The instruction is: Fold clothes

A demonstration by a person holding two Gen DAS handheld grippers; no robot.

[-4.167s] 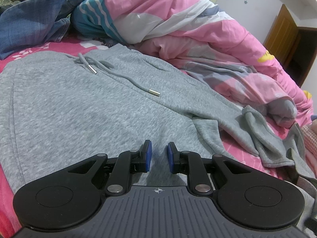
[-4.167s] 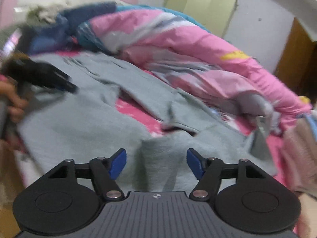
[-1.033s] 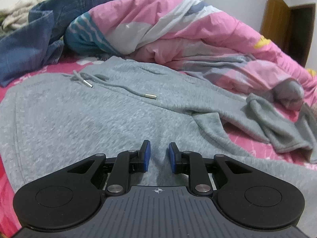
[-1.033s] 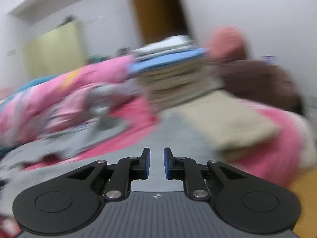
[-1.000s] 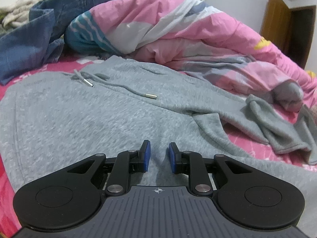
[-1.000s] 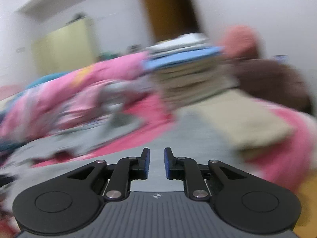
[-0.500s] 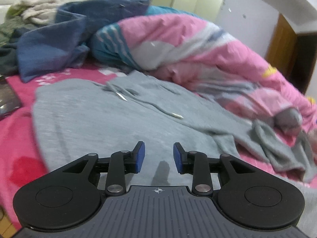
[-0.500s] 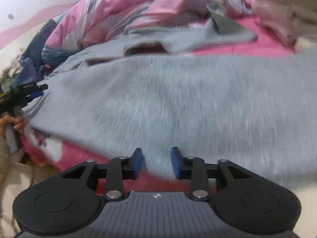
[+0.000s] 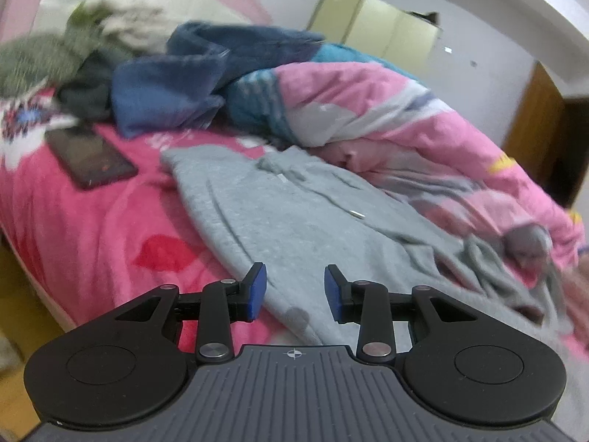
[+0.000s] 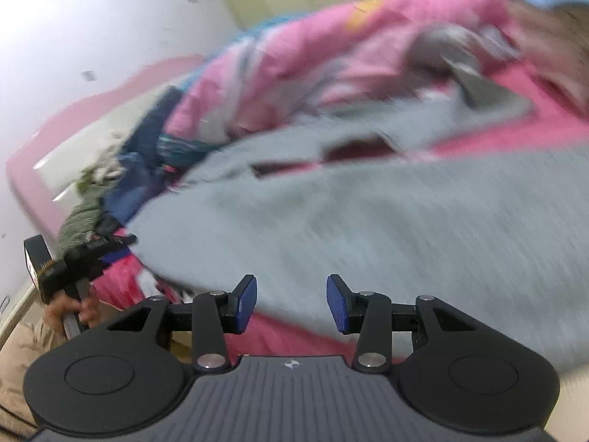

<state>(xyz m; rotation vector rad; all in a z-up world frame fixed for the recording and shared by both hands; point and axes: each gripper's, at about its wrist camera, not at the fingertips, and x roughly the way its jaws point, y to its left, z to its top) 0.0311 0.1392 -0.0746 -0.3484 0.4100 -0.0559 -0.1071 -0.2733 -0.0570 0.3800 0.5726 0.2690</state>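
- The left hand-held gripper (image 9: 291,289) stands part open and empty, poised over the near left hem edge of the grey sweatpants (image 9: 294,213).
- The right hand-held gripper (image 10: 291,304) also stands part open with nothing between its jaws, at the same hem further along.
- The sweatpants lie flat on the pink bed (image 9: 92,228), long axis running away toward the quilt (image 9: 386,110).
- Both grippers seem equally near.

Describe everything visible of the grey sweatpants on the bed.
The grey sweatpants look like soft heathered fleece, spread mostly flat on the pink bedsheet. A drawstring with metal tips lies loose near the waistband. The far leg trails off rumpled toward the pink quilt, which it reaches. The near edge lies under the left tool, whose blue pads stand apart, gripping nothing.
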